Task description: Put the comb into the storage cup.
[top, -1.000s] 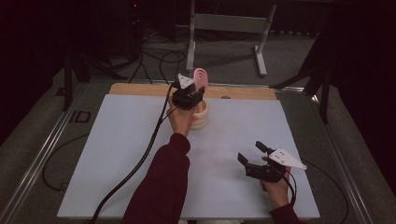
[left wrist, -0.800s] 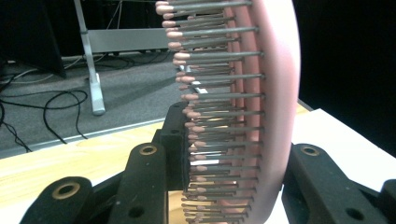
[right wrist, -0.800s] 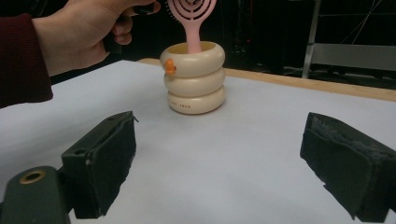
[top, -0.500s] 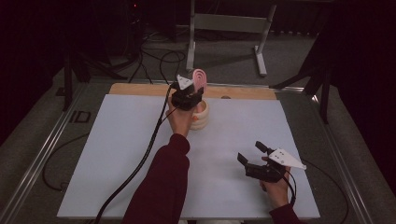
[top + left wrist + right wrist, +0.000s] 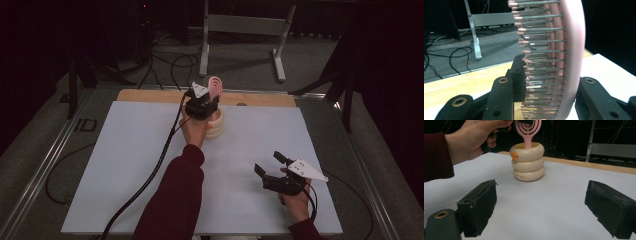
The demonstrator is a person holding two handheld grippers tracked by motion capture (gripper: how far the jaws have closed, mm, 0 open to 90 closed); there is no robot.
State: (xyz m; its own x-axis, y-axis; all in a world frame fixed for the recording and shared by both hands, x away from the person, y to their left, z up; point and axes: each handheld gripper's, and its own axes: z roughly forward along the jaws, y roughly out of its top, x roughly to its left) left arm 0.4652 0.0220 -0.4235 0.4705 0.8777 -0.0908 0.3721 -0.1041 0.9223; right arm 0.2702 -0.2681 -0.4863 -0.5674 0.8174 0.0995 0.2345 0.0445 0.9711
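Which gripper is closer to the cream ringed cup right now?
Left. The left gripper holds the pink hairbrush right above the cup; the right gripper rests open, well away.

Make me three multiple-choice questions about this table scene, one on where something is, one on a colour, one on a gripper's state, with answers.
1. Where does the brush's handle end?
A. flat on the mat
B. inside the holder
C. in the right gripper

2. What colour is the brush?
A. pink
B. green
C. blue

3. How is the left gripper?
A. open over the mat
B. open beside the holder
C. shut on the brush

Answers:
1. B, the right gripper view shows the handle going down into the ringed cream holder.
2. A, its head and handle are pink in both gripper views.
3. C, the left gripper view shows its jaws pressed on either side of the brush head, while the right gripper's jaws stand apart with nothing between them.
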